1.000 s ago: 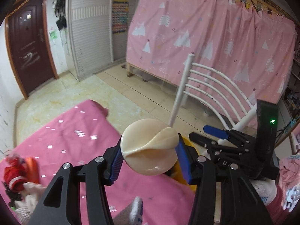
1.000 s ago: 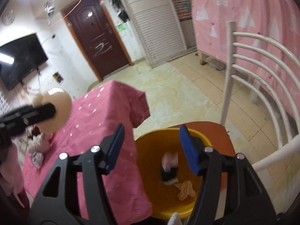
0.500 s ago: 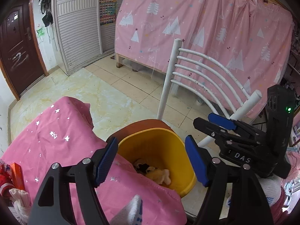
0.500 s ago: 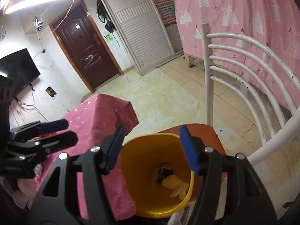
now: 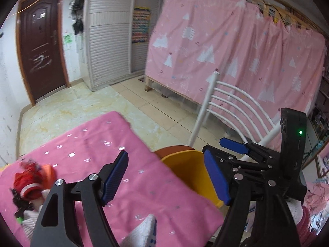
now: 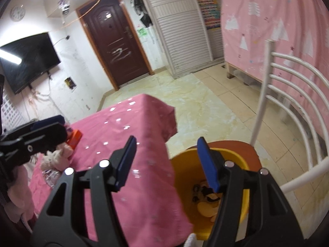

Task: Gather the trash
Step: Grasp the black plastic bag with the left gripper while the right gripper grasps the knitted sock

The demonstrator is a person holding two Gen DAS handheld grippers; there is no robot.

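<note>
Bin (image 6: 242, 162) at tablecloth (image 5: 131, 177) edge, left gripper (image 5: 166, 177) and right gripper (image 6: 167, 161) fingers wide, empty.

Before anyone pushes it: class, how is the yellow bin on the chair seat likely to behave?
The yellow bin looks like thin plastic holding only a few scraps, so probably light. It stands on the chair seat beside the table edge, so a push might slide or tip it off.

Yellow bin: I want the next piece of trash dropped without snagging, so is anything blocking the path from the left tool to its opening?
Nothing visible blocks it. The left tool is open and empty over the pink tablecloth, with the yellow bin right beside the table edge on the chair. The right tool hangs over the bin's near rim, open.
</note>
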